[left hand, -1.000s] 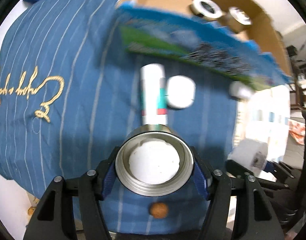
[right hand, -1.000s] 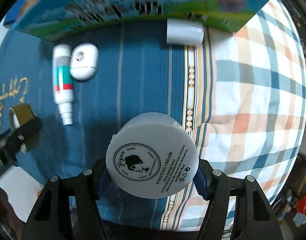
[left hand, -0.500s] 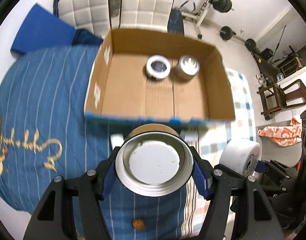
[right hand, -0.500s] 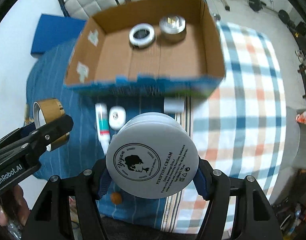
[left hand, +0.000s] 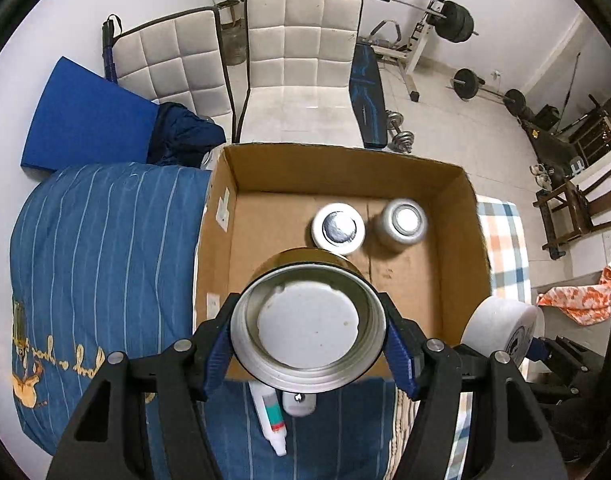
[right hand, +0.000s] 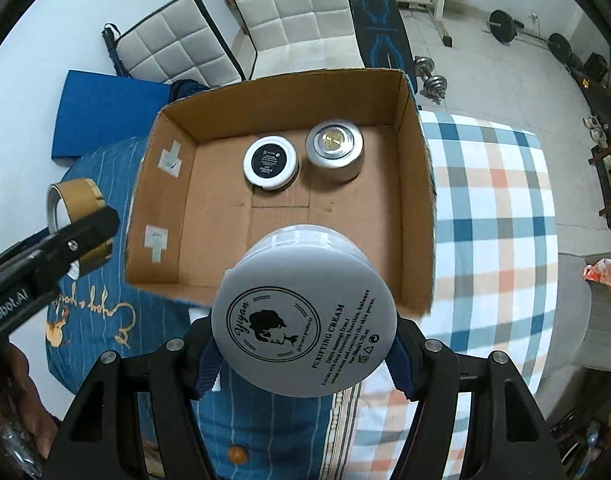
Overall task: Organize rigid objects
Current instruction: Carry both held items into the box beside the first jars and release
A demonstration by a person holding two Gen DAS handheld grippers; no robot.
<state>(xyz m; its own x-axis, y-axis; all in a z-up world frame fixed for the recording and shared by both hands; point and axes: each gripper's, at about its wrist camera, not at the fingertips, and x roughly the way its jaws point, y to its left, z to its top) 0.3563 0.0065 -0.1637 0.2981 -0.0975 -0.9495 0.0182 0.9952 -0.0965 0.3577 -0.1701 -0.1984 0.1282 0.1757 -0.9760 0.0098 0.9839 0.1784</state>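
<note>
My left gripper point(left hand: 308, 340) is shut on a gold-sided metal lid point(left hand: 308, 320), its open underside facing the camera, held above the near edge of an open cardboard box point(left hand: 461, 280). My right gripper point(right hand: 303, 340) is shut on a white purifying cream jar point(right hand: 303, 316), held above the same box's point(right hand: 415, 208) near wall. In the box stand a white jar with a black lid point(right hand: 270, 162) and a silver jar point(right hand: 334, 148). The lid also shows at the left of the right wrist view point(right hand: 71, 204); the cream jar also shows at the right of the left wrist view point(left hand: 499, 330).
The box sits on a bed with a blue striped cover point(left hand: 97, 248) and a plaid sheet point(right hand: 493, 208). A white tube point(left hand: 271, 416) and a small white case point(left hand: 299, 402) lie on the cover near the box. White chairs point(left hand: 301, 60) and gym weights stand beyond.
Both grippers have risen and moved forward with their objects, from low over the bed cover to high above the box's near edge. The box interior has come into view.
</note>
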